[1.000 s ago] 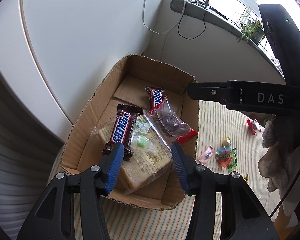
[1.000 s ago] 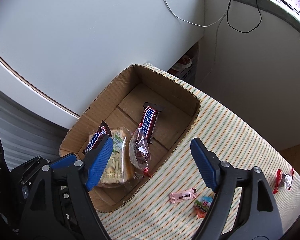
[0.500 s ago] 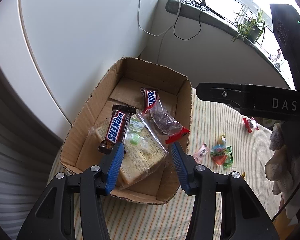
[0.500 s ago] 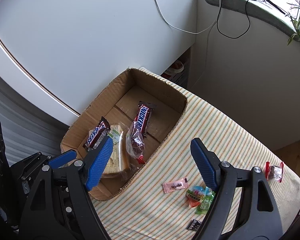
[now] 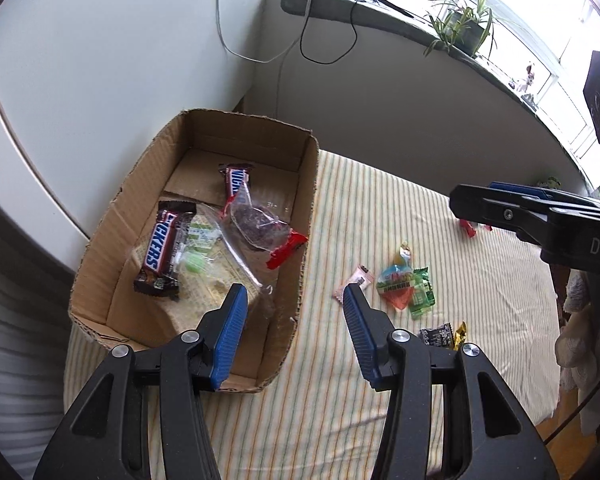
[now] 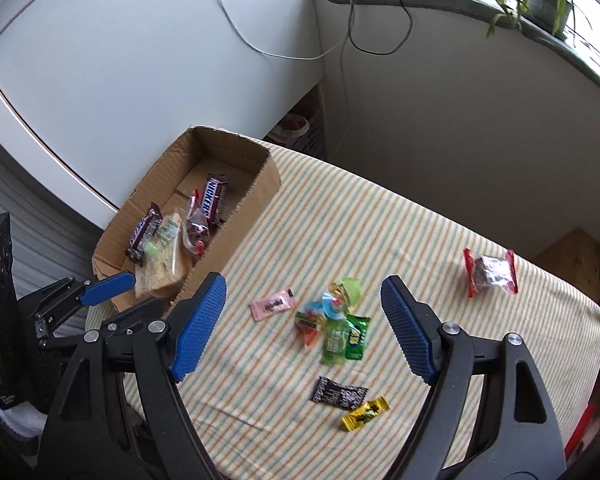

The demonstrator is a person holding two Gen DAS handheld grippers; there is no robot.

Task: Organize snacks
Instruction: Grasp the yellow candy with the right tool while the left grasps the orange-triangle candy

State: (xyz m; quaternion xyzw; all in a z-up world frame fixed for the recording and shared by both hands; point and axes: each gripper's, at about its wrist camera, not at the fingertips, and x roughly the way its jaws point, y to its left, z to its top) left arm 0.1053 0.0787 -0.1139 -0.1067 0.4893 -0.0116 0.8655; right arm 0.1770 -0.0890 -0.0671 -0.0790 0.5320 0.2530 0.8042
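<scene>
A cardboard box point(image 5: 244, 136) stands at the left end of the striped tablecloth point(image 6: 380, 216). It holds two Snickers bars point(image 5: 162, 246), a cracker pack point(image 5: 216, 280) and a clear red-ended bag point(image 5: 260, 228). My left gripper point(image 5: 294, 292) is open and empty above the box's near right corner. My right gripper point(image 6: 304, 282) is open wide and empty over loose sweets: a pink candy point(image 6: 273, 303), jelly packs point(image 6: 312, 320), a green packet point(image 6: 348, 338), a black packet point(image 6: 340, 392) and a yellow candy point(image 6: 365, 414). Another red-ended pack point(image 6: 490, 272) lies farther right.
A white cabinet point(image 6: 140, 60) stands behind the box. A windowsill point(image 5: 380, 12) with cables and a potted plant point(image 5: 464, 24) runs along the back wall. The table's right edge drops to a wooden floor point(image 6: 568, 248). A pale cloth point(image 5: 580, 320) hangs at the right.
Both grippers have drawn back from the box and shifted right. The right one now hangs over the loose sweets instead of the box. Neither jaw width has changed.
</scene>
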